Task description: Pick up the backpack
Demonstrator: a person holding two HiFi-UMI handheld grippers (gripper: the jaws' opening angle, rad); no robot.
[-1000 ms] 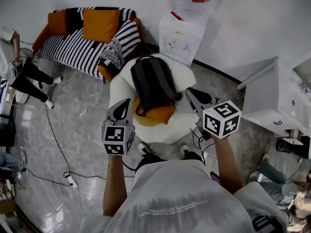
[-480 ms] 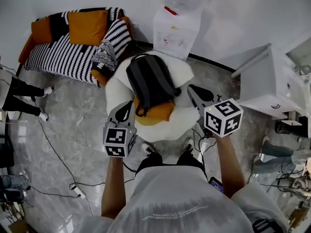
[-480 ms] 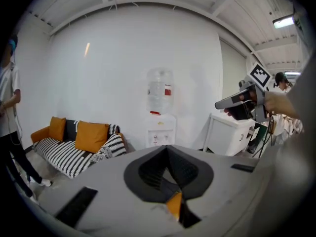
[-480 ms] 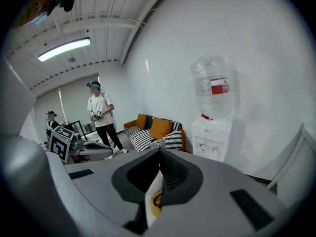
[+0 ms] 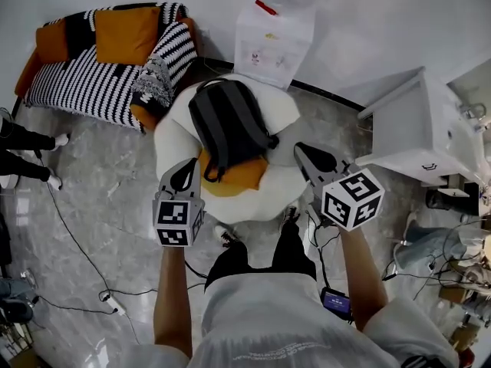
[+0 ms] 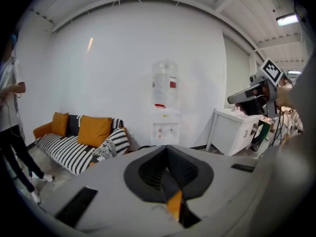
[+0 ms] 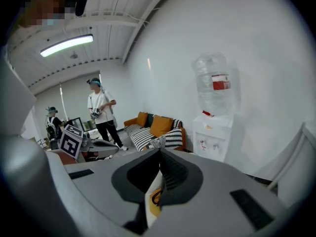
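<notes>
The dark grey fabric backpack [image 5: 228, 121] lies flat on the round white padded seat [image 5: 173, 140]. It runs from the seat's far edge to its middle, and its lower end rests on an orange cushion [image 5: 242, 176] toward the near edge. The straps face up, so you should be able to catch one easily. Your left gripper [image 5: 184, 173] hangs over the near-left edge and your right gripper [image 5: 303, 152] over the right edge, flanking the bag and apparently clear of it. Both pairs of jaws are pressed together with nothing between them.

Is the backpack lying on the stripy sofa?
No, the backpack lies on the white round seat, partly over an orange cushion, beside the sofa.
</notes>
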